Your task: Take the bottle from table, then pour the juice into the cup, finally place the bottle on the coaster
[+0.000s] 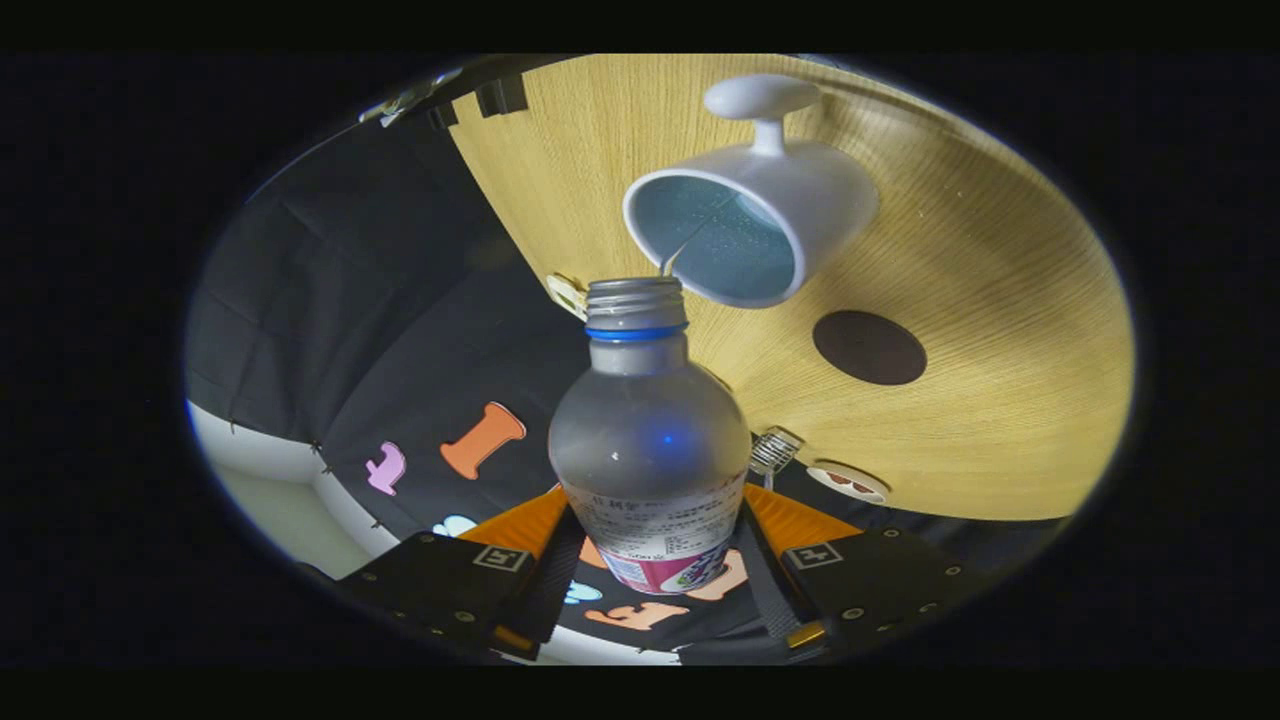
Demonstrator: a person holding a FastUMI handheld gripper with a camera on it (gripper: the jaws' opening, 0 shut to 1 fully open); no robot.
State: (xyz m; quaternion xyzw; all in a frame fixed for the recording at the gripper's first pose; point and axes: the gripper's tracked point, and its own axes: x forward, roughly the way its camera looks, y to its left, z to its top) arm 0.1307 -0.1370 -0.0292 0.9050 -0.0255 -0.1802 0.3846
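The claw [655, 545] is closed around the lower body of the bottle [648, 440], both fingers pressing its sides. The uncapped bottle is tipped toward the white cup [790, 205] on the wooden surface [1000, 330], a thin stream running into it. The dark round coaster [869, 347] lies beside the cup.

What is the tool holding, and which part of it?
The tool holds the bottle, one finger on each side of its lower body at the label. Its open neck tips toward the white cup, pouring.

Likely recording booth, cloth wall [300, 300], wooden table [1000, 350]
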